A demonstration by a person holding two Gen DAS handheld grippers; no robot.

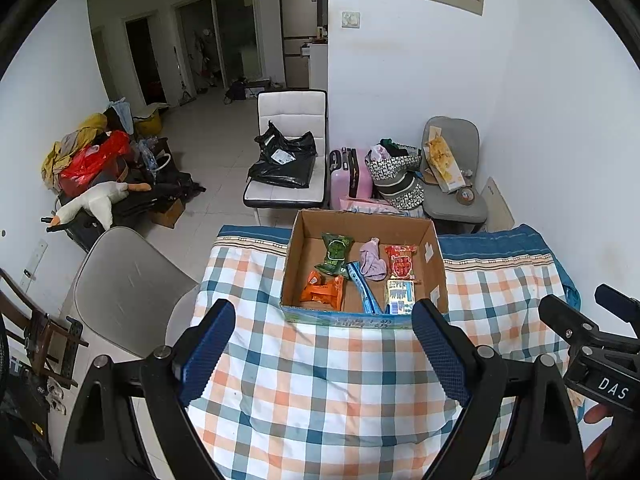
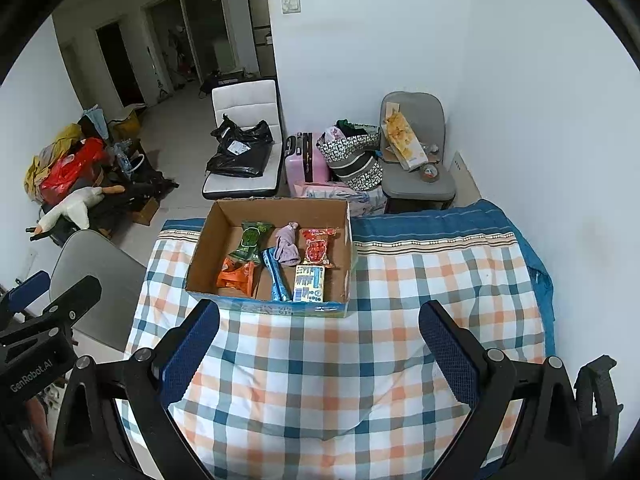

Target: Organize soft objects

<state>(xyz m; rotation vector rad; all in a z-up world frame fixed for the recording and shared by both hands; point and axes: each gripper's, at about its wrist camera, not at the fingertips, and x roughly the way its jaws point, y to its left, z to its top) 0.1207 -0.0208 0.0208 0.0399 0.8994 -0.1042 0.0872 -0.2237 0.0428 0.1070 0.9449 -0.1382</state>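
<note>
An open cardboard box [image 1: 298, 256] [image 2: 208, 240] stands on the checked tablecloth [image 1: 320, 380] [image 2: 320, 360]. In it lie a green packet [image 1: 336, 254] [image 2: 250, 242], an orange packet [image 1: 324, 291] [image 2: 236, 278], a blue packet [image 1: 366, 292] [image 2: 276, 276], a lilac soft cloth [image 1: 373, 260] [image 2: 286, 248], a red packet [image 1: 401, 262] [image 2: 317, 249] and a white-blue packet [image 1: 399, 296] [image 2: 308, 288]. My left gripper [image 1: 324, 328] is open over the cloth, short of the box, nothing between its fingers. My right gripper [image 2: 320, 328] is open too, empty, near the box's front wall.
A grey chair [image 1: 128, 288] [image 2: 92, 268] stands left of the table. Behind it are a white chair with a black bag [image 1: 286, 160] [image 2: 244, 148], a pink suitcase [image 1: 350, 174] [image 2: 304, 158], patterned bags [image 1: 396, 176] and a grey chair [image 1: 456, 184] [image 2: 416, 168]. Clutter with a plush goose [image 1: 96, 202] lies at left.
</note>
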